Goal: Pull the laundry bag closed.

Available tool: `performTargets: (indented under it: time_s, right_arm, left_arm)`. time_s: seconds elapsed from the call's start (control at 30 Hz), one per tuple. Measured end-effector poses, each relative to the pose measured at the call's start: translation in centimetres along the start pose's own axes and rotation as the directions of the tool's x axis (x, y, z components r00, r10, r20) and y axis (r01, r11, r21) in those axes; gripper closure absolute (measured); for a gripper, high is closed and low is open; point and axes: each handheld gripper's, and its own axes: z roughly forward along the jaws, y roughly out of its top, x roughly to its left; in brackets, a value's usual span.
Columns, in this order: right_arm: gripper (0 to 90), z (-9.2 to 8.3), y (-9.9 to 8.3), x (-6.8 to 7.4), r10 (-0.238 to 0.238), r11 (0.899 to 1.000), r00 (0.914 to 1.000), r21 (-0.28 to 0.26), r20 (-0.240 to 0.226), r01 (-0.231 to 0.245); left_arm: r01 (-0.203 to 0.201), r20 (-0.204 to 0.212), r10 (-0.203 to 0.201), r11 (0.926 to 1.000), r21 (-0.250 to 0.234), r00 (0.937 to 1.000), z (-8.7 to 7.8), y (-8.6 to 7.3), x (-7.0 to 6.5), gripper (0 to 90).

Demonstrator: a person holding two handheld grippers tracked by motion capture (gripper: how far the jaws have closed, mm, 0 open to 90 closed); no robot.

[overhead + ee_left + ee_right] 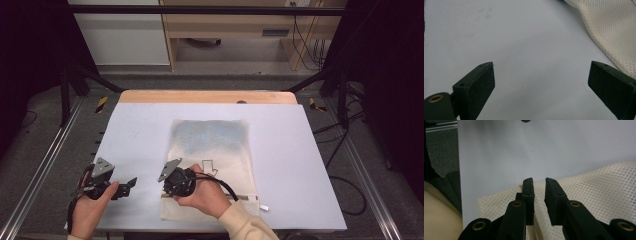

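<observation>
A cream mesh bag (220,150) lies flat in the middle of the pale table (140,130), with something bluish showing through its far half. Its zipper (246,198) runs along the near edge. My right gripper (169,189) is at the bag's near left corner. In the right gripper view its jaws (539,182) stand almost together, with a fold of the mesh (599,190) pinched between them. My left gripper (129,184) rests low over the bare table left of the bag. Its jaws (541,80) are wide apart with nothing between them, and the mesh (614,32) lies off to the right.
A wooden strip (205,96) edges the table's far side. Metal frame rails (45,165) run along both sides, and black cables (345,185) lie on the floor at right. Cabinets stand beyond the table.
</observation>
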Motion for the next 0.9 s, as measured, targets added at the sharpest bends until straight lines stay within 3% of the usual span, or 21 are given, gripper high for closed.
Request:
performTargets:
  time_s: [0.57,0.9]
  right_arm:
    - [72.5,2.7,-0.3,0.3,0.002,0.999,0.9975,0.050,-0.071,0.001]
    - [81.5,3.1,-0.4,0.3,0.006,0.995,0.9964,0.103,-0.085,0.003]
  left_arm:
    - [-0.003,-0.007,0.003,1.0000,-0.006,1.0000,-0.1,0.1,-0.1,7.2]
    - [0.001,0.003,-0.001,0.9999,-0.010,1.0000,-0.3,0.1,-0.1,7.4]
